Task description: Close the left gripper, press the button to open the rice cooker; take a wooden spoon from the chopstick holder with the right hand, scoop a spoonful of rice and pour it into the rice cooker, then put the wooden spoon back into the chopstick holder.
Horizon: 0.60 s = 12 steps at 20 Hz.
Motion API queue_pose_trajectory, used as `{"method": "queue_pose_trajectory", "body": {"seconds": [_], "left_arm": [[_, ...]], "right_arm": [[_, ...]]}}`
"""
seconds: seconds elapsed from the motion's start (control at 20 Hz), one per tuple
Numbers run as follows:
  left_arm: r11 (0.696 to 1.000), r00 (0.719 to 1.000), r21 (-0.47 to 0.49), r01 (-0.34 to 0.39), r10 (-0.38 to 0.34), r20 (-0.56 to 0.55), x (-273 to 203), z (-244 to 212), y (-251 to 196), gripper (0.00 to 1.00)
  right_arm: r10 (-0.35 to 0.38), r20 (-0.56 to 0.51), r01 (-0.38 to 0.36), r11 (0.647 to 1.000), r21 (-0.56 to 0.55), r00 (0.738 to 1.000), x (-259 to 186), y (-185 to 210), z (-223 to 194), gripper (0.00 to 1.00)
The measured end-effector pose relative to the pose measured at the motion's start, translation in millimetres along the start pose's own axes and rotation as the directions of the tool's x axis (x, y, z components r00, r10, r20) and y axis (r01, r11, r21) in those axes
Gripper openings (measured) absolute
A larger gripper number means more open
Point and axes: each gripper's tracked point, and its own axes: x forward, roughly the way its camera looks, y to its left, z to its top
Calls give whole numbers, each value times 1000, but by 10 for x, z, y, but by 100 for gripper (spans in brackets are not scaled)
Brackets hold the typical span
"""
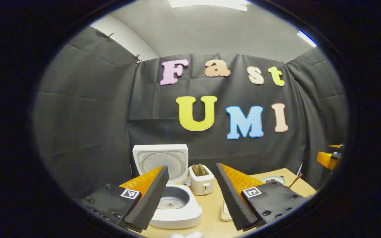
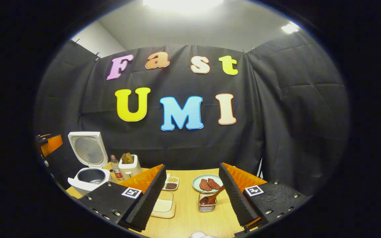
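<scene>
The white rice cooker (image 1: 177, 215) stands open with its lid (image 1: 160, 160) upright and the inner pot showing. My left gripper (image 1: 190, 198) hovers open just in front of it, holding nothing. In the right gripper view the cooker (image 2: 86, 180) is at the far left. The wooden spoon (image 2: 214, 196) leans in the small chopstick holder (image 2: 207, 205) on the table. My right gripper (image 2: 190, 195) is open and empty, with the holder just inside its right finger. A shallow tray of white rice (image 2: 163, 206) lies by its left finger.
A white toaster (image 1: 202, 181) stands right of the cooker, with a bottle (image 2: 115, 169) beside it. On the wooden table (image 2: 187, 218) sit a plate of meat (image 2: 207, 183) and a divided dish of beans (image 2: 171, 183). The other gripper (image 1: 329, 158) shows at the right edge.
</scene>
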Motion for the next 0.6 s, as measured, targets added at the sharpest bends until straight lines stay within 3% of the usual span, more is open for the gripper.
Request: {"method": "queue_pose_trajectory", "body": {"seconds": [0.25,0.6], "left_arm": [[999,999,14,-33,32,41,407,504,268,98],[994,992,-11,-108,108,64,1580,1247,817,97]], "right_arm": [[11,-17,-11,1000,18,1000,-46,193,73,98],[26,-92,-23,999,28,995,43,390,-63,98]]}}
